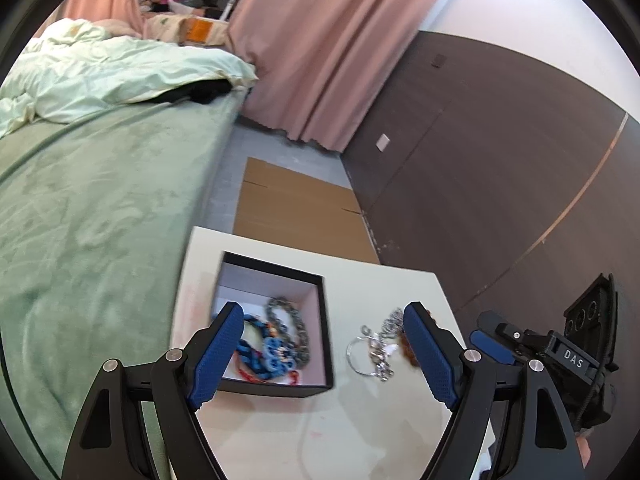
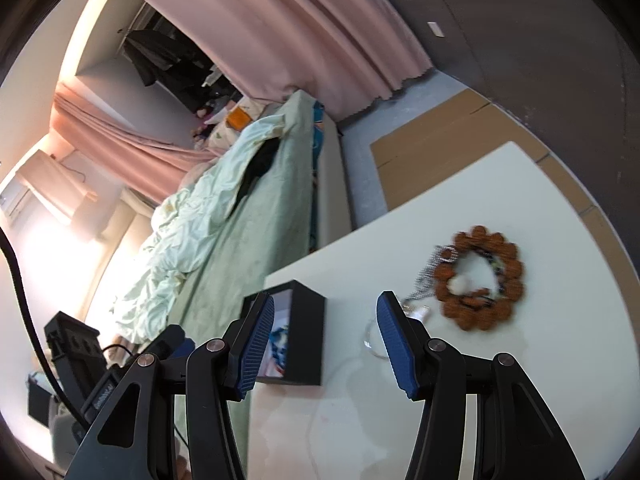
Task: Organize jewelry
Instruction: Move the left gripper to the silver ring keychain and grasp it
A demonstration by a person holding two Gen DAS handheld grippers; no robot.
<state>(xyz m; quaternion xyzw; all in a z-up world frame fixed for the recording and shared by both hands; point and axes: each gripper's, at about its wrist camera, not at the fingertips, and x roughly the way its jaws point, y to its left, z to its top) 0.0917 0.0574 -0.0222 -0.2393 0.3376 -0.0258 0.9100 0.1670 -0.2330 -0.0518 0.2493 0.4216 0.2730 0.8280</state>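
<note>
An open black box [image 1: 276, 280] with a pale lining sits on the white table [image 1: 360, 420]. It holds a blue bead strand [image 1: 264, 354] and a grey chain [image 1: 294, 326]. Silver chain jewelry with a ring [image 1: 372, 350] lies on the table right of the box. A brown bead bracelet [image 2: 478, 278] lies further right, beside a silver chain [image 2: 428, 276]. My left gripper [image 1: 324, 344] is open and empty above the box's right wall. My right gripper [image 2: 326, 340] is open and empty, between the box [image 2: 306, 328] and the bracelet.
A bed with a green cover [image 1: 92, 220] and a pale duvet [image 1: 100, 72] runs along the table's left side. Flat cardboard [image 1: 292, 208] lies on the floor beyond the table. Pink curtains [image 1: 320, 48] and a dark wall [image 1: 500, 160] stand behind.
</note>
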